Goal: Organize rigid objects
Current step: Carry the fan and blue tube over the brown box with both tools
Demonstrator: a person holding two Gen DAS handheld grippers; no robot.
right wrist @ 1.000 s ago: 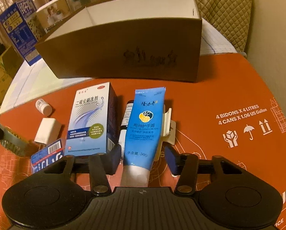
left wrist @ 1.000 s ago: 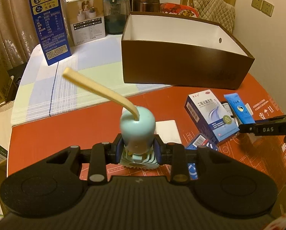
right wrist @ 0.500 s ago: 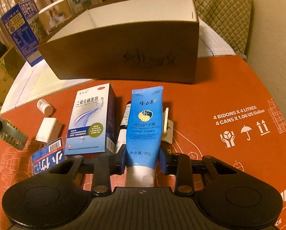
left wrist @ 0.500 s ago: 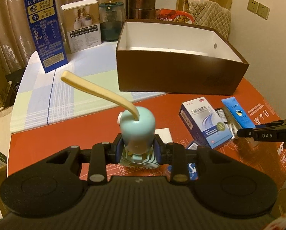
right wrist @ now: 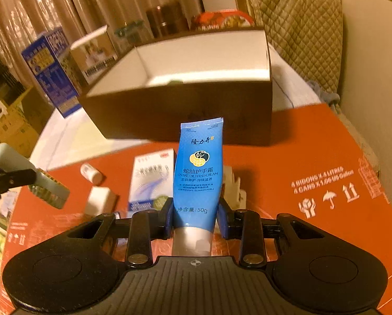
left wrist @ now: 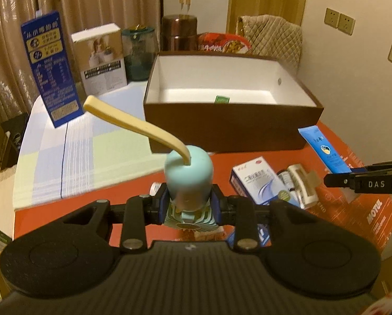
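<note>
Above the orange-covered tabletop (right wrist: pixel 314 157), two items are held up in front of the open brown box (left wrist: pixel 230 128).

The left tool (left wrist: pixel 188 204) is clenched on a pale blue brush (left wrist: pixel 188 173) whose cream handle (left wrist: pixel 133 124) curves up and to the left. The right tool (right wrist: pixel 196 219) is clenched on a blue hand cream tube (right wrist: pixel 200 170), gripped near its white cap with the crimped end pointing up towards the box. On the tabletop between the tools are seen a white-and-blue medicine carton (left wrist: pixel 259 181), a cream hair clip (left wrist: pixel 302 183), a small white bottle (right wrist: pixel 91 173) and a white block (right wrist: pixel 99 200). A small green item (left wrist: pixel 222 99) lies inside the box against its near wall. Beyond the box, a tall blue carton (left wrist: pixel 51 68) stands on the checked cloth (left wrist: pixel 72 152).
</note>
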